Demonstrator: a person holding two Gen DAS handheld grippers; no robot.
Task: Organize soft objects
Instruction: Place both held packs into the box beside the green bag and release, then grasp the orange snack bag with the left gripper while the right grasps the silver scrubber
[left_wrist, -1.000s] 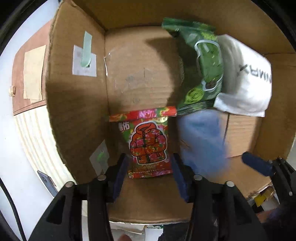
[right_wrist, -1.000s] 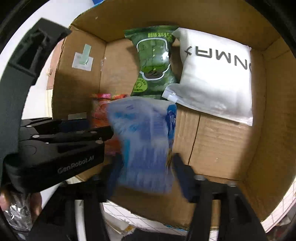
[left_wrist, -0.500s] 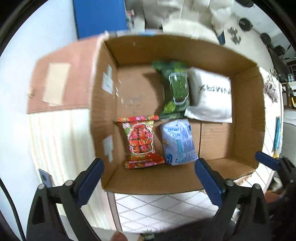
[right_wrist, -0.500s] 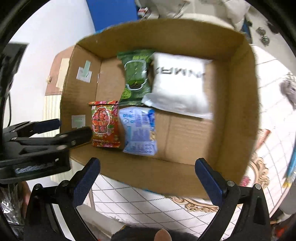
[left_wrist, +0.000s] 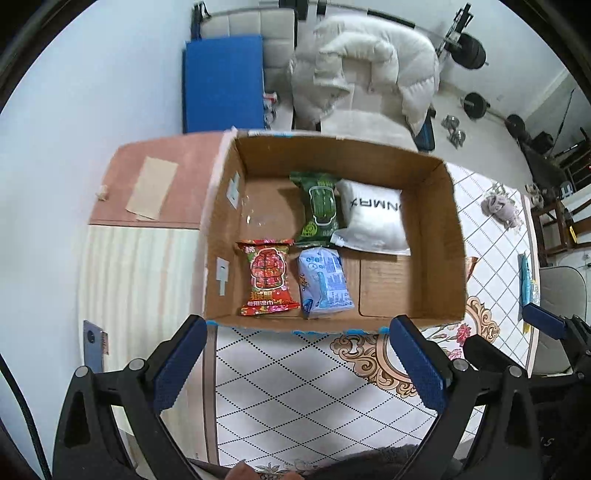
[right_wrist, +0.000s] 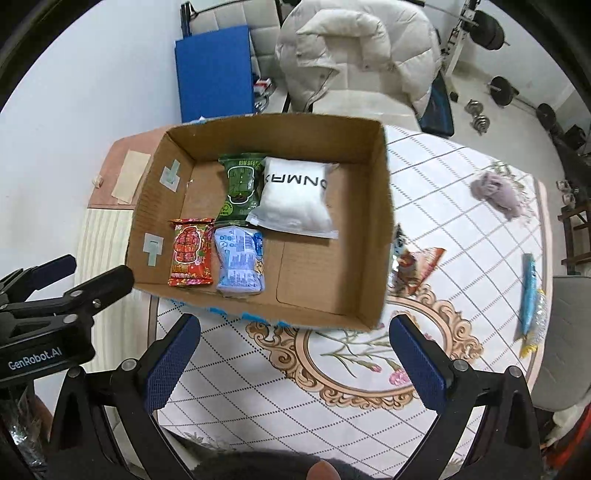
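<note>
Both tools are spread wide and hold nothing: we log the left tool (left_wrist: 295, 354) and the right tool (right_wrist: 293, 356) hovering above the patterned worktop cloth (right_wrist: 332, 387), short of the open brown cardboard box (left_wrist: 448, 236), touching none of its contents.

Four soft packets lie flat on the box floor. The red printed packet (left_wrist: 267, 277) sits front left, with the pale blue packet (left_wrist: 323, 282) just beside it on its right. Behind them the dark green packet (left_wrist: 319, 208) lies against the white pouch with black lettering (left_wrist: 373, 218), whose near corner overlaps the green one. The right part of the box floor is bare cardboard.

From the right wrist we see items outside the box that the left view shows only at its edge or hides: an orange-red wrapper (right_wrist: 419, 267) just beside the box's right wall, a grey-purple cloth bundle (right_wrist: 496, 194), and a long blue packet (right_wrist: 528, 295) near the worktop's right edge. The left tool's body also appears there, at lower left.
</note>
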